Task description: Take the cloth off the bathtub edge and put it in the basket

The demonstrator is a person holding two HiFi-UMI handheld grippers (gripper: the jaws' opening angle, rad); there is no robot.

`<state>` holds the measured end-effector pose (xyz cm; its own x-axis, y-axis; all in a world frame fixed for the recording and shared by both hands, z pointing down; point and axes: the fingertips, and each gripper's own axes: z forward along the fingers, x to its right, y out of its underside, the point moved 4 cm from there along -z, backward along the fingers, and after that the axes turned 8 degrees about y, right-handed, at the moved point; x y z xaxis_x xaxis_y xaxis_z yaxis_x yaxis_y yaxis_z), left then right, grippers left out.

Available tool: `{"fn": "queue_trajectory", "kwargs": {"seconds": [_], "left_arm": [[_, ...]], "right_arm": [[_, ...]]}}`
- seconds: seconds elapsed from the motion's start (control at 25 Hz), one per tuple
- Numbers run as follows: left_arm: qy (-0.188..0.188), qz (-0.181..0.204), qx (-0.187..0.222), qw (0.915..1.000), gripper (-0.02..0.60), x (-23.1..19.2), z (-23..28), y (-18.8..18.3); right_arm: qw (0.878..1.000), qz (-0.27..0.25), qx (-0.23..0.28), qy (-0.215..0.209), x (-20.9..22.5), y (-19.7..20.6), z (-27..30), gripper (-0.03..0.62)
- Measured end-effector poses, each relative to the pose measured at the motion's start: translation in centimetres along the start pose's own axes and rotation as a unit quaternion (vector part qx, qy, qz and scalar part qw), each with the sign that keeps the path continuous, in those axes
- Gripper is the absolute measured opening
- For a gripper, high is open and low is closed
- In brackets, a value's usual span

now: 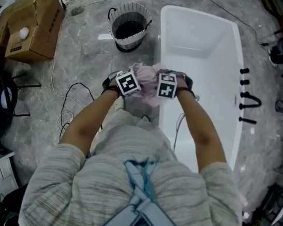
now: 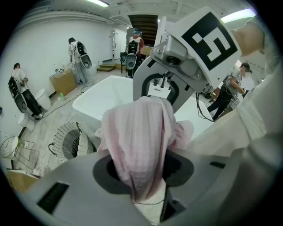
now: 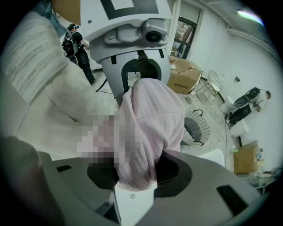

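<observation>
Both left tongs (image 2: 143, 194) and right tongs (image 3: 132, 187) grip the cloth (image 1: 148, 75) between them.

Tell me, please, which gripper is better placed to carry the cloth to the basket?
Left, likely: left gripper and right gripper both clamp the crumpled pink cloth, but the round wire basket stands to the left.

The bathtub (image 1: 208, 46) stood on the floor (image 1: 79, 70), ahead of the person and to the right. The basket (image 1: 128, 25) stood on the floor just beside the bathtub's left wall, near its far end. A cardboard box (image 1: 34, 24) lay well left of the basket. The cloth (image 1: 147, 77) was over the bathtub's left rim, caught between the left hand-held gripper (image 1: 131, 82) on its left and the right hand-held gripper (image 1: 163, 85) on its right, the two facing each other. A cable (image 1: 73, 95) lay on the floor left of the person.
</observation>
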<state>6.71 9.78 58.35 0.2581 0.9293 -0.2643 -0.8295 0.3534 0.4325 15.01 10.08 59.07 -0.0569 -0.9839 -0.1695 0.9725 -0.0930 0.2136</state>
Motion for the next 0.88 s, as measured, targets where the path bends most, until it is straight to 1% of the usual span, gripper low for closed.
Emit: {"fn": "queue_trajectory", "kwargs": {"seconds": [0.12,0.28,0.4,0.6,0.88], "left_arm": [[-0.003,0.001,0.007,1.0000,0.161,-2.3,-1.4,0.9],[0.014,0.010,0.007,0.9998,0.161,-5.2,-3.1,1.7],[0.015,0.015,0.009,0.9997,0.161,-7.8,-4.2,2.1],[0.030,0.018,0.006,0.9994,0.161,-11.6,-5.4,3.1],[0.040,0.023,0.018,0.9988,0.161,-15.3,-7.0,3.9]], "right_arm": [[1.000,-0.001,-0.001,-0.005,2.0,-1.8,0.4,0.192],[1.000,0.006,-0.001,-0.017,4.5,-4.0,1.3,0.192],[1.000,0.013,-0.006,-0.019,6.7,-5.1,1.8,0.192],[0.999,0.024,-0.008,-0.025,9.9,-7.0,3.1,0.192],[0.999,0.030,-0.014,-0.028,13.2,-9.2,3.9,0.192]]}}
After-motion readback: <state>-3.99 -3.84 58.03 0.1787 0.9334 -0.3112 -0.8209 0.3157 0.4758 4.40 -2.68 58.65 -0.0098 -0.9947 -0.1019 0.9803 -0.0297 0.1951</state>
